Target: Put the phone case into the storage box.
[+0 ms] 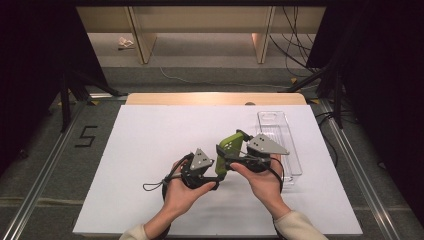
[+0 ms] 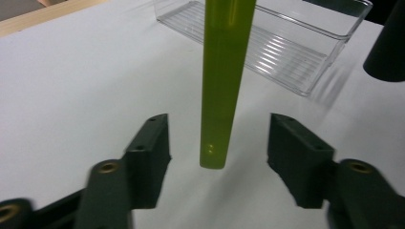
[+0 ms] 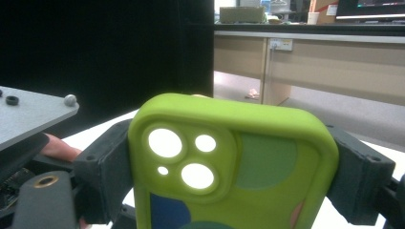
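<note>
The right gripper [image 1: 235, 150] holds a green phone case [image 1: 226, 151] by its two long sides, up above the white table [image 1: 150, 150]; in the right gripper view the dark pads [image 3: 102, 171] press on both sides of the case; the left gripper [image 1: 212, 172] is just beside it, with its jaws wide apart and the case's thin edge between them, not touched; a clear tray [image 1: 280, 137] lies near, on the table.
</note>
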Demonstrator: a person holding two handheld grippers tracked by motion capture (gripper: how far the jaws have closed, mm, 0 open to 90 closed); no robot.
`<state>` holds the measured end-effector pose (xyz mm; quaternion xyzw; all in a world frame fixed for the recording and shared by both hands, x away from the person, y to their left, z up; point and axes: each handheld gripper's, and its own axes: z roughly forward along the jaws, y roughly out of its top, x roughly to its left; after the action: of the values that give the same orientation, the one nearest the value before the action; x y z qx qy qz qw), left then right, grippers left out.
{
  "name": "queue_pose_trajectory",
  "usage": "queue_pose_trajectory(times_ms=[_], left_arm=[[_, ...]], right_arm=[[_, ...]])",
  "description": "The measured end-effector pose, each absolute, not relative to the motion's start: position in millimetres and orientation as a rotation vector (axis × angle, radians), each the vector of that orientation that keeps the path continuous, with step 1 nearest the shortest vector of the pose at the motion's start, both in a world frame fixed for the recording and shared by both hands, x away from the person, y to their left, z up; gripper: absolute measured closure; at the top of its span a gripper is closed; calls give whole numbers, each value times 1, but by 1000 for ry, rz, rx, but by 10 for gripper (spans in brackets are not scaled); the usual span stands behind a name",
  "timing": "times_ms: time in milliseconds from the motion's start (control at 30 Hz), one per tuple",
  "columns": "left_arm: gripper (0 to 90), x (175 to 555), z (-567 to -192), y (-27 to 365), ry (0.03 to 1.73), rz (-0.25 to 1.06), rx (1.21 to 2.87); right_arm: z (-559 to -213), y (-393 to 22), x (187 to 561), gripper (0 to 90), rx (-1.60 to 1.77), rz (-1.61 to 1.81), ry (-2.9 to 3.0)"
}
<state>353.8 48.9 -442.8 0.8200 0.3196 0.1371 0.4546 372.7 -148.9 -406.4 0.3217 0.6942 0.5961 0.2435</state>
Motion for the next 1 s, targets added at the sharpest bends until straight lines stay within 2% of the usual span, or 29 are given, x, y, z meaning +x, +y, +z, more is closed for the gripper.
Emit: queue_pose_trajectory(times_ms=[133, 400, 633, 1000], left_arm=[[180, 354, -441, 52, 737, 328, 2065], [46, 353, -440, 60, 663, 301, 2108], [2, 352, -439, 67, 658, 303, 2107], [1, 350, -438, 80, 662, 307, 2085]], right_arm=[[-404, -152, 373, 164, 885, 1629, 1888], [-401, -158, 375, 165, 903, 1624, 1867], [-398, -165, 377, 164, 912, 1619, 1847], [-394, -173, 379, 164, 927, 1611, 1824]])
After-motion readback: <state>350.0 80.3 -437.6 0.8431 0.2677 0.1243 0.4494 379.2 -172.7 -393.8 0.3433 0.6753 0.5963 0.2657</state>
